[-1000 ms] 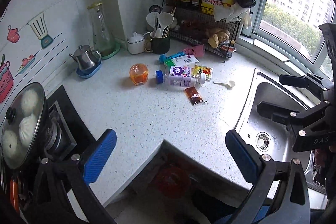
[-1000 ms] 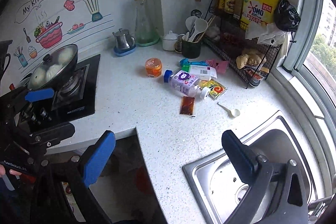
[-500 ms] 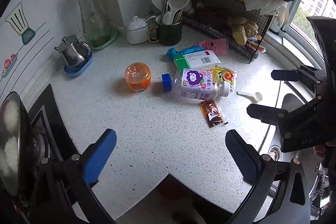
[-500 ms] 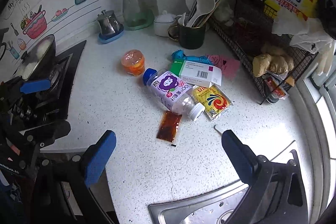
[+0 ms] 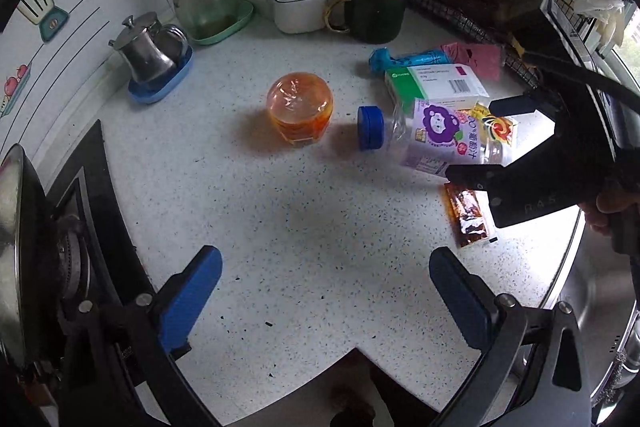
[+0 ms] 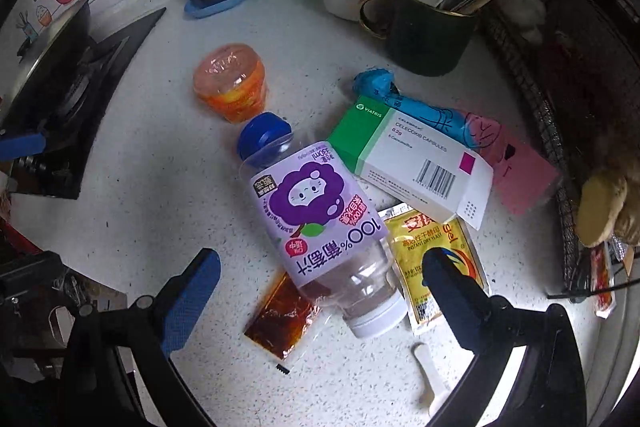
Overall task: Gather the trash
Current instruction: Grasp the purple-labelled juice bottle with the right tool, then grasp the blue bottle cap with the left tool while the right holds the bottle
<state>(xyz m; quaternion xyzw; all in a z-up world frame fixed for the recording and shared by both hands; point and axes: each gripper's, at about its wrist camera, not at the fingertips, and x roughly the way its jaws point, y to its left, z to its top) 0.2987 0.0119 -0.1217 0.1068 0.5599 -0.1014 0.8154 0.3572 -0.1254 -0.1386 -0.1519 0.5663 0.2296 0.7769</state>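
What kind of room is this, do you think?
Most likely a home kitchen: a gas stove at the counter's edge, a mug of cooking utensils by the wall, and a metal sink to one side.

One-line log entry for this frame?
phase: approach | right tool: open, over juice bottle | left tool: open, empty | bottle: lying on counter

bottle [image 6: 320, 223] lying on sachet [image 6: 282, 321] | box [image 6: 412, 167] right | cup [image 6: 230, 83] behind

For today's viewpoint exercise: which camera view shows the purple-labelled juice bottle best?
The right wrist view: the bottle lies close and central, its cap, label and base unobstructed between the open right gripper. In the left wrist view the bottle is farther, smaller, its base end partly hidden behind the other gripper.
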